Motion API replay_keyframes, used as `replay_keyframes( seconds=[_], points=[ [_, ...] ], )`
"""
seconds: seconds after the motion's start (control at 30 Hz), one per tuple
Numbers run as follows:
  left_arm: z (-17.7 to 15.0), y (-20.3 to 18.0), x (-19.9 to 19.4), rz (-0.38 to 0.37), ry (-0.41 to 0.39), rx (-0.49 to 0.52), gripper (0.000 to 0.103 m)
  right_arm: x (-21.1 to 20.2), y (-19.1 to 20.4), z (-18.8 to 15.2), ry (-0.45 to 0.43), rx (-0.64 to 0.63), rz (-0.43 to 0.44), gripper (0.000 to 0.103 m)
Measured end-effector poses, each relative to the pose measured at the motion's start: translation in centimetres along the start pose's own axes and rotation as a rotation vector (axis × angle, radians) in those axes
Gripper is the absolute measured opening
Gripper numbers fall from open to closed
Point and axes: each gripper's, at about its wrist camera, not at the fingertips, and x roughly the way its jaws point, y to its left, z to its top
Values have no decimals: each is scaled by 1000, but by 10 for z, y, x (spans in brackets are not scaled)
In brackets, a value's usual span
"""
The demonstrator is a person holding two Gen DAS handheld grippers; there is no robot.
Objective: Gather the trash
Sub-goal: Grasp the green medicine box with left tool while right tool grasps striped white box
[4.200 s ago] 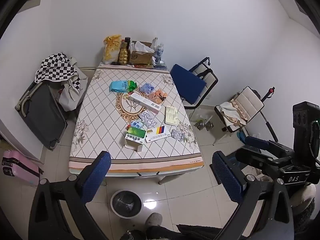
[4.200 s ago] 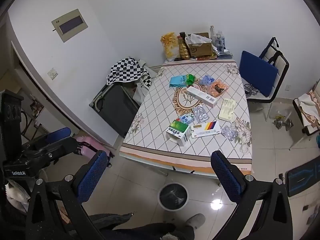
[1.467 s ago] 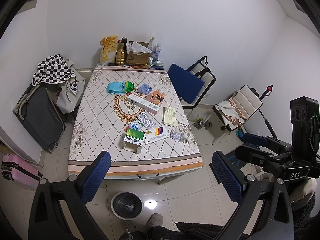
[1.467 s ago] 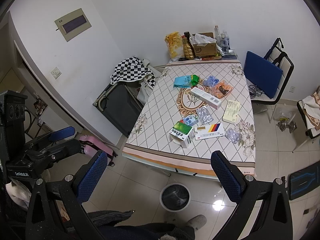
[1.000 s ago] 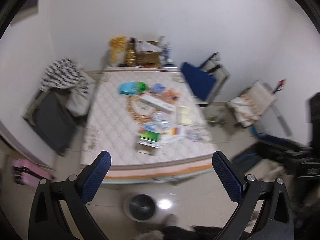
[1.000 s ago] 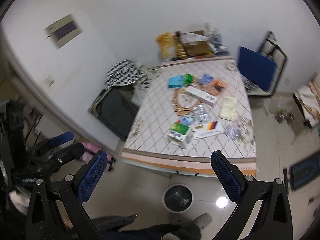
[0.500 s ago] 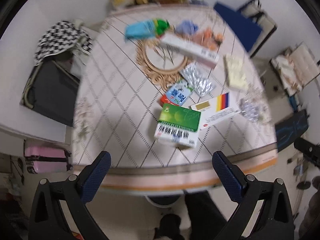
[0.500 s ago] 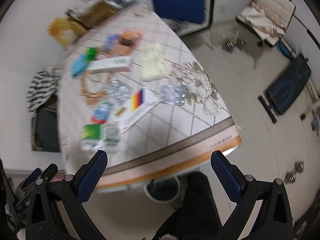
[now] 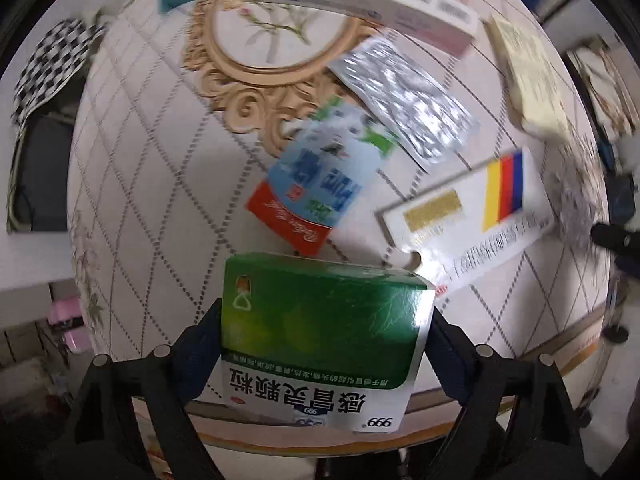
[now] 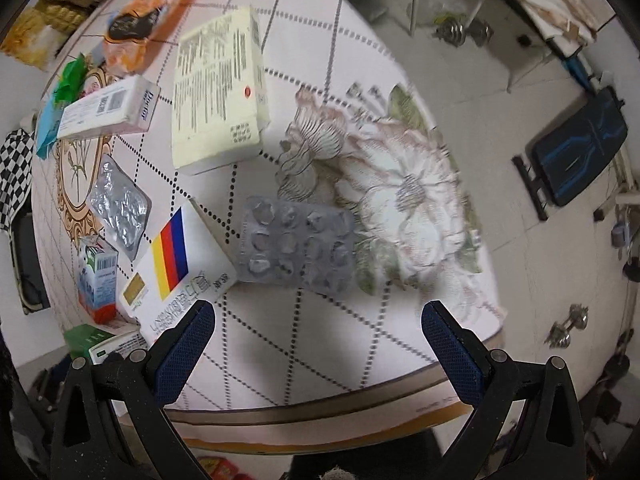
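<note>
Green-and-white cardboard medicine box [image 9: 320, 332] lay at the near edge of the patterned desk [image 9: 152, 168], flanked by the left gripper [image 9: 324, 344], seemingly clenched on its light, crushable sides, while the right gripper [image 10: 318, 340] hovered released.

So the medicine box [image 9: 326, 328] sits at the near table [image 9: 152, 168] edge, right between the left gripper [image 9: 326, 344] fingers. Just behind it lies a small carton [image 9: 320, 188], with a foil blister pack [image 9: 404, 100] behind that. The striped box [image 9: 468, 216] is to the right, the long box [image 9: 360, 0] at the back.
</note>
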Motion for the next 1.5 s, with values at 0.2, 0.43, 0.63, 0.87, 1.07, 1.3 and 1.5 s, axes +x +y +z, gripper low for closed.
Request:
replay_keyframes(
  seconds=[0.2,0.43,0.63,0.87,1.07,1.3,1.5],
  points=[
    [-25,60,-20,66,-34,-262,90,24,41,-1,84,123,116,103],
    [-42,102,-11,91,4,-425,90,70,99,2,150,259,125,103],
    [-48,115,-11,81,0,-454,90,78,124,6,66,262,-70,97],
    [-66,111,0,39,7,-429,90,85,169,-19,14,-212,-200,93],
    [-82,104,5,0,18,-398,90,97,183,-72,25,-696,-293,93],
    [-80,108,0,15,0,-375,90,100,159,-79,-22,-560,-266,98],
    [-67,99,3,21,-19,-370,90,96,132,-35,8,-298,-192,97]
  ],
)
